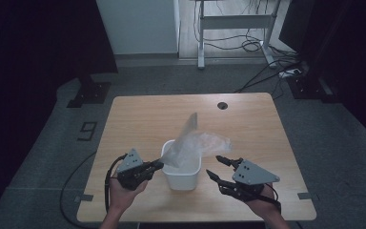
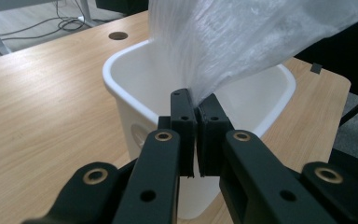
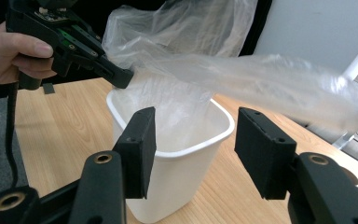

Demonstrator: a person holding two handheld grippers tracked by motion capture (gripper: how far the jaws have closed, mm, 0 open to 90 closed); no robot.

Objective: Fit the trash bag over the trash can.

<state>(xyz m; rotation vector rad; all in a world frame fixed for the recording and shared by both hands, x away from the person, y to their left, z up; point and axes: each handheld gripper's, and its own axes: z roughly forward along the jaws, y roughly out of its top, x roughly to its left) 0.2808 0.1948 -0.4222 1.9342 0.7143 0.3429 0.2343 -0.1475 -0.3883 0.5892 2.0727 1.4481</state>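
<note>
A small white bin [image 1: 183, 177] stands near the front of the wooden table [image 1: 138, 119]. A clear plastic bag [image 1: 195, 142] rises out of it and billows up and to the right. At the bin's left rim my left gripper [image 1: 159, 165] is shut on an edge of the bag. In the left gripper view the jaws [image 2: 196, 100] pinch the film [image 2: 242, 42] just over the bin's rim [image 2: 121, 88]. My right gripper [image 1: 213, 165] stands open to the right of the bin. Its jaws [image 3: 193, 140] hold nothing, and the bag [image 3: 270, 79] streams above them.
A round cable hole [image 1: 222, 105] sits near the table's far edge. Beyond the table stand a white desk frame [image 1: 233, 21] and loose cables [image 1: 267, 52] on the grey floor. A person's hand [image 3: 9, 51] holds the left gripper.
</note>
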